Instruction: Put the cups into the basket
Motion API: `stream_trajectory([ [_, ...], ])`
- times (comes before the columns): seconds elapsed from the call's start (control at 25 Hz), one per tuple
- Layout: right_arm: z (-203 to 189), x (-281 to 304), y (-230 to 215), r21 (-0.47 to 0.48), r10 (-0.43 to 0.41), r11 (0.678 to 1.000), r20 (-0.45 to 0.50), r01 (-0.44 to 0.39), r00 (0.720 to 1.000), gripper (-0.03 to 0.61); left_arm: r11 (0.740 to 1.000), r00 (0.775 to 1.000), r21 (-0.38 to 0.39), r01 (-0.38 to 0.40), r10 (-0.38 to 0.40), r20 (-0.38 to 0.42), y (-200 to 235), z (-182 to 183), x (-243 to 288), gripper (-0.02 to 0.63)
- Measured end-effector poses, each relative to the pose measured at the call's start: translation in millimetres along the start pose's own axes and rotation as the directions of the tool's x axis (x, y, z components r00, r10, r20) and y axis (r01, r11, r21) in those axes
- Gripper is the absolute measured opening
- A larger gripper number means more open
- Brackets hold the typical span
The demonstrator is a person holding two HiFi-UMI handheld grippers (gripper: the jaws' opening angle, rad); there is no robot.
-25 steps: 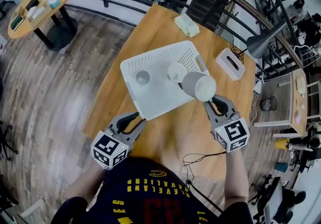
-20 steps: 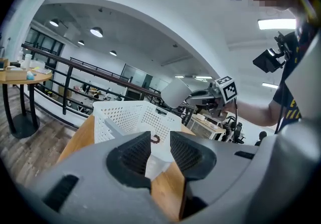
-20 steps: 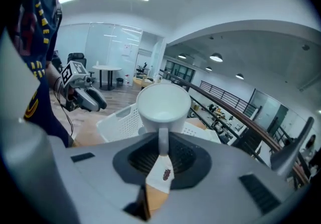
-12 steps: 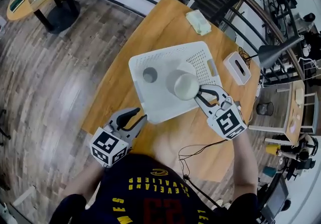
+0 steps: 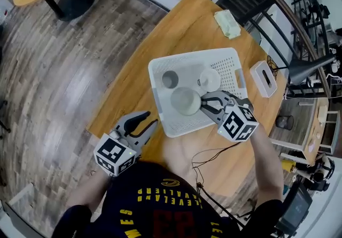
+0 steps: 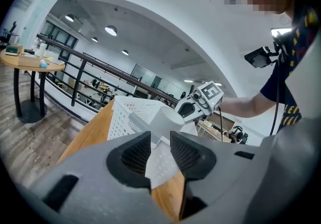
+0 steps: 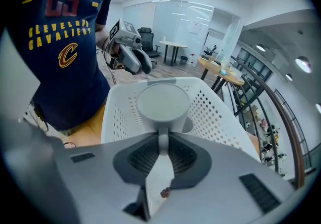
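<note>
We're pinching the cup (image 5: 185,101) by its handle in the right tool (image 5: 208,104) over the basket's (image 5: 160,66) near side. The left tool (image 5: 147,123) is hanging open and empty. We're aiming for the bare floor, clear of the grey cup (image 5: 170,79) and the white cup (image 5: 209,79).

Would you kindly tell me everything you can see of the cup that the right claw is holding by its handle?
The cup is a plain pale grey mug, matte and ceramic by its look, with a thin strap handle. The right claw is shut on that handle, and nothing else visibly touches the mug. It stands about upright, one round end up, inside the white basket. Whether it rests on the basket's floor cannot be told.
</note>
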State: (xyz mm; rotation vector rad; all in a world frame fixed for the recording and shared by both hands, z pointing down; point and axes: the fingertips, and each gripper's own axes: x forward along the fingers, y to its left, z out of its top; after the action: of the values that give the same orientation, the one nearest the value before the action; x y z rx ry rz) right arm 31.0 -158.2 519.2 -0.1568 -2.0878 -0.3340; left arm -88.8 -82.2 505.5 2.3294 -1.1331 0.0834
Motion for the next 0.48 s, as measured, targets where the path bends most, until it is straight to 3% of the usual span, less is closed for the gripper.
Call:
stream_trajectory([
  [0.2,-10,28,8,-0.089,0.12,0.988,-0.07,-0.126,0.99,0.049,0.999,1.0,-0.023,-0.024,0.024,0.008,10,1,2,0.117],
  [0.48,-32,65,27,-0.158,0.241,0.95,-0.169,-0.268,0.956,0.049,0.997,0.999,-0.054,-0.051,0.051,-0.005,19,-5,4,0.115],
])
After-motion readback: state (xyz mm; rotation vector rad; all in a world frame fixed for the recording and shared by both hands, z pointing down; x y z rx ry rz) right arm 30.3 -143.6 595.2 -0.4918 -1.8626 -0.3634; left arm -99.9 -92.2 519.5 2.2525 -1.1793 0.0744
